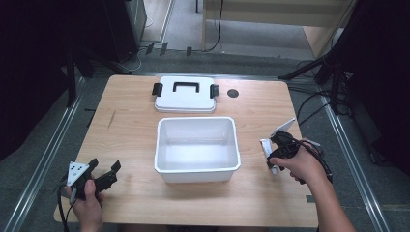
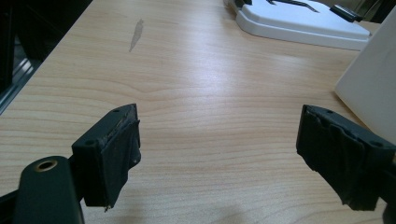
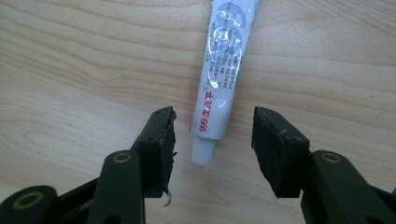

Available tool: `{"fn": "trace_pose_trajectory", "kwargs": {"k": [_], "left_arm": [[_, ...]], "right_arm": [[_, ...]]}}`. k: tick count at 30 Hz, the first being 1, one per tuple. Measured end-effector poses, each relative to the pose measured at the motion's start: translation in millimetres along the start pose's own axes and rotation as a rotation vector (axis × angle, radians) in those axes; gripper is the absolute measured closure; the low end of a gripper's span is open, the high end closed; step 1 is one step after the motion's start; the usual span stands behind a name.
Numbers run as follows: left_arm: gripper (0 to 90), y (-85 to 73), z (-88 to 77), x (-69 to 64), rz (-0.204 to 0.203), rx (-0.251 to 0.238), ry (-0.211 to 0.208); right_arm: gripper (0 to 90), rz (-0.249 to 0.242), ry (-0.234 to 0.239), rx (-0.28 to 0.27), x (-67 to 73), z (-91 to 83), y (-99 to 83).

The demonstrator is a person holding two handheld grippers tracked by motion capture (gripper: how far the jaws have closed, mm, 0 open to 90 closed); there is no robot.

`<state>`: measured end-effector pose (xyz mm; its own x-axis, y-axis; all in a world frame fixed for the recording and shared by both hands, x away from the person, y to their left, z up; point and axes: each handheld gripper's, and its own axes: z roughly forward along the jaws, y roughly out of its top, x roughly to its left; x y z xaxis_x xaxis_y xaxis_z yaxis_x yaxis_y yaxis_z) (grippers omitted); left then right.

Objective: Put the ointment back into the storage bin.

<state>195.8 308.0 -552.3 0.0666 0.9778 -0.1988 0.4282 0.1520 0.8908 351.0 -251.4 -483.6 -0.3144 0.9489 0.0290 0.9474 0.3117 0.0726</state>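
Observation:
A white tube (image 3: 219, 79) with red and grey print lies flat on the wooden table (image 1: 125, 125). Its capped end sits between the jaws of my right gripper (image 3: 215, 116). The jaws stand a little apart from the tube on both sides and do not press on it, so the gripper is open. From above, my right gripper (image 1: 276, 151) points down at the table to the right of the white bin (image 1: 197, 119). At the table's front left corner my left gripper (image 1: 104, 166) is wide open over bare wood, with nothing between its fingers (image 2: 116, 154).
The open white bin stands empty in the middle of the table. Its white lid (image 1: 185, 94), with a black handle and black clips, lies flat behind it. A dark round hole (image 1: 233, 93) sits beside the lid. In the left gripper view the bin wall (image 2: 369, 88) rises at the right.

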Motion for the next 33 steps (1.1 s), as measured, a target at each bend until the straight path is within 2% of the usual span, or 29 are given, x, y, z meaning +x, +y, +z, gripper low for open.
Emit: {"fn": "trace_pose_trajectory", "kwargs": {"k": [6,9,17,20,23,29,33], "left_arm": [[14.4,0.0,0.1,0.0,0.0,0.0,-0.001],[14.4,0.1,0.1,0.0,0.0,0.001,-0.001],[14.4,0.1,0.2,0.1,-0.001,0.002,-0.002],[14.4,0.2,0.2,0.3,-0.002,0.003,-0.003],[14.4,0.2,0.3,0.3,-0.002,0.004,-0.003],[14.4,0.2,0.2,0.5,-0.005,0.004,-0.004],[14.4,0.3,0.2,0.7,-0.004,0.006,-0.004]], "right_arm": [[54.4,0.006,-0.027,0.014,0.3,7.8,10.2],[55.9,0.005,-0.026,0.019,1.0,9.9,12.9],[63.5,0.0,-0.033,0.037,5.0,16.3,19.7],[68.2,0.018,-0.038,0.044,5.7,17.9,20.8],[71.4,0.008,-0.048,0.046,5.9,18.9,20.7],[72.4,0.004,-0.02,0.021,4.1,17.0,19.8],[72.5,0.008,-0.009,-0.02,2.6,8.6,19.1]]}}
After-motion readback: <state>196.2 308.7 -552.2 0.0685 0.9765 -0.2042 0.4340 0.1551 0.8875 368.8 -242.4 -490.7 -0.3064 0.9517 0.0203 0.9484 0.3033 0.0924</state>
